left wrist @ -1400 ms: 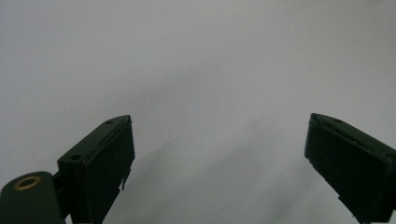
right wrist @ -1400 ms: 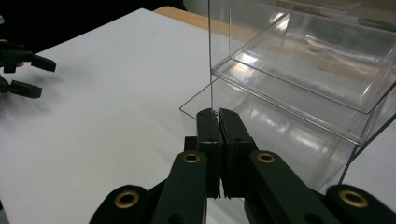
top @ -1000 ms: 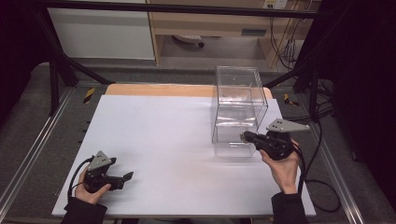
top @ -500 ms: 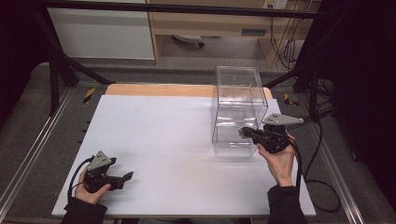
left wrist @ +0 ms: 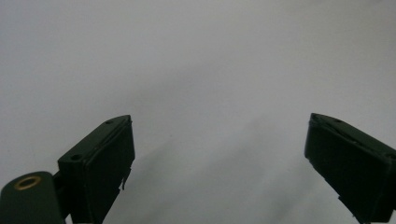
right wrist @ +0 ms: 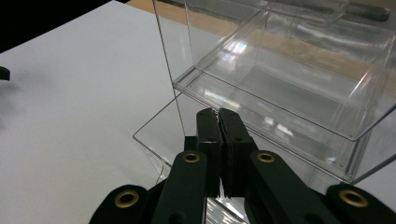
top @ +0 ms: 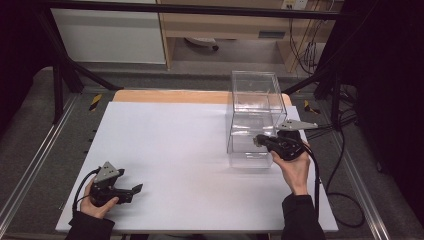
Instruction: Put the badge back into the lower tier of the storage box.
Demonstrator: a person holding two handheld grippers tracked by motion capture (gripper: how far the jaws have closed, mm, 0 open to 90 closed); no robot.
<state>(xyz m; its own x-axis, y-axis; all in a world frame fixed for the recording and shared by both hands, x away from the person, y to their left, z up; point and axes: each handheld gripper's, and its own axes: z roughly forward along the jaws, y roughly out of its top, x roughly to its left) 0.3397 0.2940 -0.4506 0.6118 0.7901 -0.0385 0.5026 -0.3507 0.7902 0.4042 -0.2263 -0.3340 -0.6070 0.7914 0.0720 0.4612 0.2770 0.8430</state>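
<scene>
- The clear plastic box [top: 254, 119] stands right of centre in the high view, on the white desk [top: 190, 150], its far end toward the wooden strip at the back edge. In the right gripper view it takes up the upper right, with what looks like an inner clear tray or drawer [right wrist: 299, 79] seated inside its outer shell.
- Your right tongs [top: 259, 140] sit at the box's near right corner in the high view. Their jaws are pressed together with nothing between them, and the tips lie right at the rim of the inner tray; whether they touch it, I cannot tell.
- Your left tongs [top: 136, 189] rest low at the lower left of the high view, well apart from the box. The jaws stand wide open over bare desk and hold nothing.
- The risks, as I judge them:
  - The box looks light and nothing steadies it, so a push with the closed tips could slide or turn the whole box rather than move the tray.
  - Clear walls hide their own edges, so you could misjudge the rim, and the tips may skid off the smooth plastic.
  - A push high on the wall might tip the tall shell toward the back.
</scene>
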